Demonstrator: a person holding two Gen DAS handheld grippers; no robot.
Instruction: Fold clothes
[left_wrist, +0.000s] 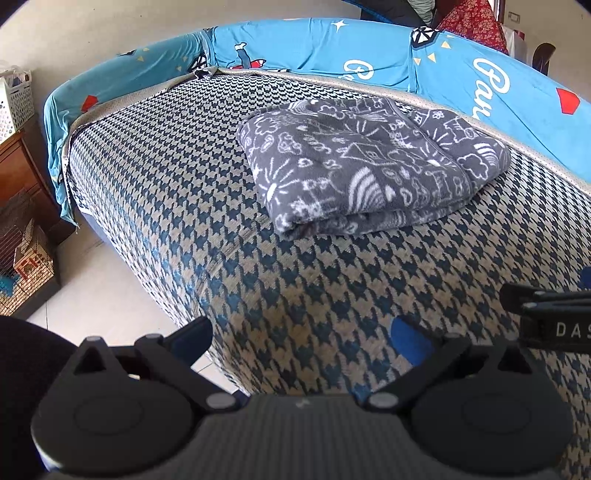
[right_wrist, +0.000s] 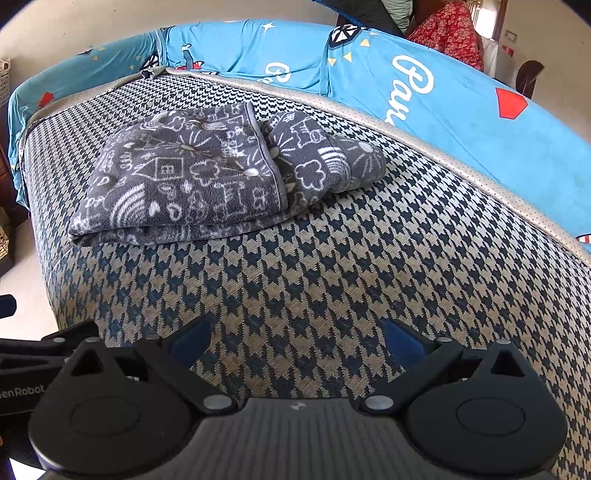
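The left gripper (left_wrist: 301, 339) sits low in the frame, jaws spread wide and empty, hovering over the houndstooth bed (left_wrist: 177, 177). The right gripper (right_wrist: 297, 339) is likewise wide open, holding nothing. The folded grey garment (left_wrist: 369, 162) lies flat in the upper middle of the left view, well apart from both, its long axis running left to right, folded edge nearest the camera

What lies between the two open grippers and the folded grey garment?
Only bare houndstooth bed cover. Both wrist views show nothing between the left gripper, the right gripper and the folded grey garment.
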